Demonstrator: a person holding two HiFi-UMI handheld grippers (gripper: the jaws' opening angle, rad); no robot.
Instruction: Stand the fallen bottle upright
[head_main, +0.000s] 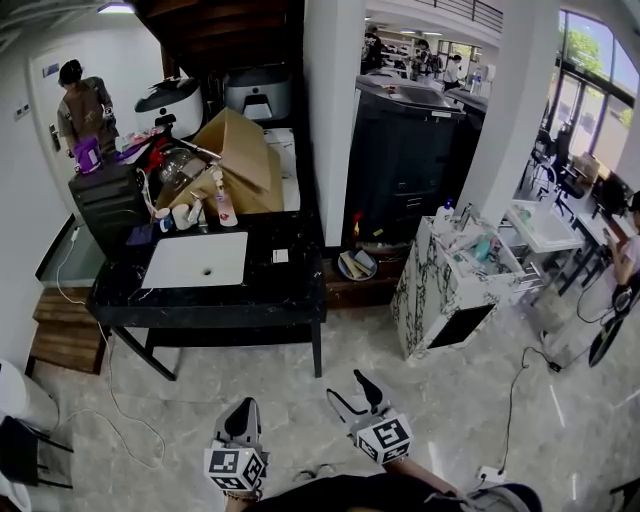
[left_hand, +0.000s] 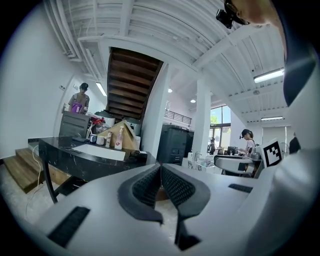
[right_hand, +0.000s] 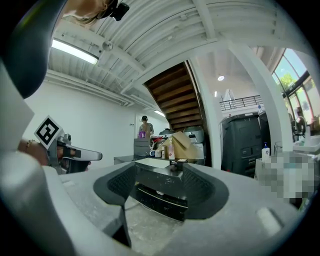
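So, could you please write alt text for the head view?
Two handheld grippers, left gripper shut, right gripper open and empty, point across a tiled floor at a black table. It holds a cardboard box, a spray bottle and a white board.

We are holding both grippers low in front of us, side by side, pointing forward. The left gripper (head_main: 243, 408) is showing its fingers (left_hand: 148, 186) closed tip to tip, empty. The right gripper (head_main: 346, 387) is presenting its fingers (right_hand: 201, 189) wide apart, nothing between them.
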